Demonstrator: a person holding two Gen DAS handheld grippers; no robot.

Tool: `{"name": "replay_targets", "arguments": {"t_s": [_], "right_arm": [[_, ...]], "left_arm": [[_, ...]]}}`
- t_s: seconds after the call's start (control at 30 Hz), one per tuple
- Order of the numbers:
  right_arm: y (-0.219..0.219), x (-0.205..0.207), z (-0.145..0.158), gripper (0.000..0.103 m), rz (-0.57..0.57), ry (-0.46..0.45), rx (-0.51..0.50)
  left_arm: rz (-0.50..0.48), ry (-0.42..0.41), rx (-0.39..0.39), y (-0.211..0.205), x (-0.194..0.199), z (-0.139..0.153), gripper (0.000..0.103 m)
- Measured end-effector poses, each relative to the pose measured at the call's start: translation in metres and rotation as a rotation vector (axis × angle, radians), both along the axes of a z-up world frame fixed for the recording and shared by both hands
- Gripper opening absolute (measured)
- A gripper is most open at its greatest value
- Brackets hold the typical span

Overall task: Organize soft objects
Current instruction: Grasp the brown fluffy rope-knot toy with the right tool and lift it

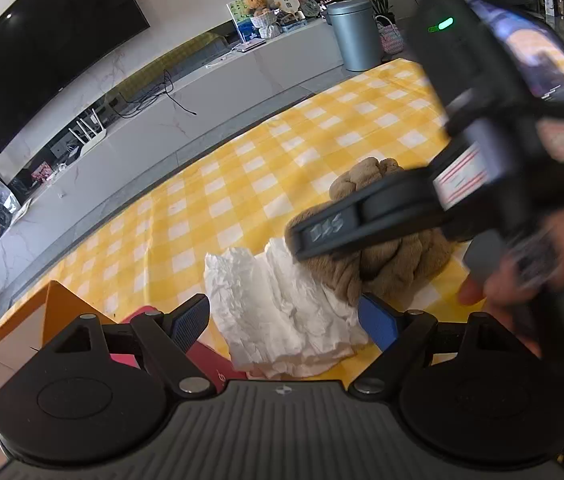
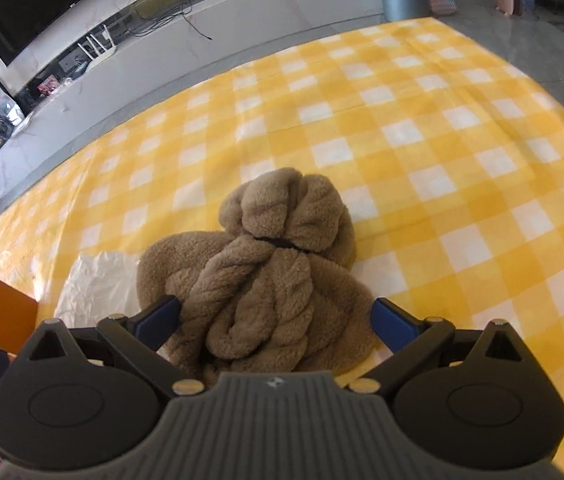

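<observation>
A brown fleece bundle (image 2: 269, 276), tied with a dark band, lies on the yellow checked tablecloth (image 2: 422, 128). My right gripper (image 2: 275, 318) is open, its blue-padded fingers on either side of the bundle's near end. A crumpled white paper (image 1: 277, 316) lies left of the bundle, partly under it; it also shows in the right wrist view (image 2: 93, 284). My left gripper (image 1: 286, 322) is open, with the white paper between its fingers. In the left wrist view the right gripper's body reaches over the brown bundle (image 1: 398, 260).
An orange box (image 1: 17, 344) stands at the table's left edge, with a red object (image 1: 205, 356) beside it. Beyond the table are a white TV console (image 1: 201, 92), a television and a grey bin (image 1: 352, 34).
</observation>
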State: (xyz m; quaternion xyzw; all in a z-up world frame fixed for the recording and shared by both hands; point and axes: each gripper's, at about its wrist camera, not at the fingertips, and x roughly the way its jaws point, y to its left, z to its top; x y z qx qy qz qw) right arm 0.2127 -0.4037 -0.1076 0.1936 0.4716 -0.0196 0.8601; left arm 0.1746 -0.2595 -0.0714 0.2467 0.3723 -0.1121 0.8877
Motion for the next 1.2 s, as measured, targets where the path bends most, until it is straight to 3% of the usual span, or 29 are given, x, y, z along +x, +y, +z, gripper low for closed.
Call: {"name": "replay_targets", "arguments": {"t_s": [0.07,0.13,0.17,0.3,0.33,0.4,0.5,0.57,0.6,0.63,0.67,0.8,0.97,1.07,1.2], "right_arm": [[-0.010,-0.005,0.002,0.077,-0.008,-0.017,0.067],[-0.017,-0.010,0.008,0.053,-0.001,-0.024,0.132],[-0.019,-0.012,0.012,0.050,-0.011,-0.033,0.131],[-0.029,-0.024,0.024,0.022,-0.010,-0.056,0.106],[-0.033,-0.028,0.025,0.000,-0.023,-0.051,0.094],[-0.043,-0.033,0.026,0.000,-0.072,-0.024,0.035],[-0.064,-0.045,0.023,0.007,-0.165,-0.004,0.004],[-0.083,-0.054,0.024,0.024,-0.236,-0.044,0.100],[-0.091,-0.058,0.025,0.044,-0.262,-0.075,0.164],[-0.097,-0.060,0.027,0.052,-0.281,-0.111,0.218],[-0.101,-0.061,0.027,0.054,-0.291,-0.138,0.255],[-0.086,-0.046,0.031,0.089,-0.247,-0.160,0.290],[-0.044,-0.017,0.021,0.096,-0.149,-0.081,0.229],[-0.027,-0.007,0.019,0.097,-0.165,-0.081,0.135],[-0.025,0.001,0.006,0.100,-0.240,-0.069,0.209]], "left_arm": [[0.000,0.003,0.005,0.001,-0.001,-0.002,0.098],[-0.005,0.008,0.011,0.001,-0.004,-0.005,0.098],[-0.010,0.011,0.014,0.000,-0.005,-0.006,0.098],[-0.017,0.006,0.023,-0.001,-0.010,-0.006,0.098],[-0.018,0.005,0.023,-0.001,-0.011,-0.006,0.098],[-0.017,0.002,0.025,0.000,-0.012,-0.004,0.098],[-0.010,-0.005,0.014,0.004,-0.012,0.004,0.098],[-0.002,-0.017,-0.002,0.008,-0.013,0.011,0.098],[0.007,-0.029,-0.011,0.011,-0.013,0.016,0.098],[0.023,-0.043,-0.018,0.014,-0.013,0.020,0.098],[0.038,-0.054,-0.023,0.017,-0.012,0.025,0.098],[0.056,-0.077,-0.040,0.023,-0.009,0.037,0.098],[0.047,-0.072,-0.050,0.023,-0.008,0.037,0.098],[0.025,-0.065,-0.046,0.020,-0.012,0.031,0.098],[0.022,-0.052,-0.049,0.018,-0.015,0.024,0.098]]}}
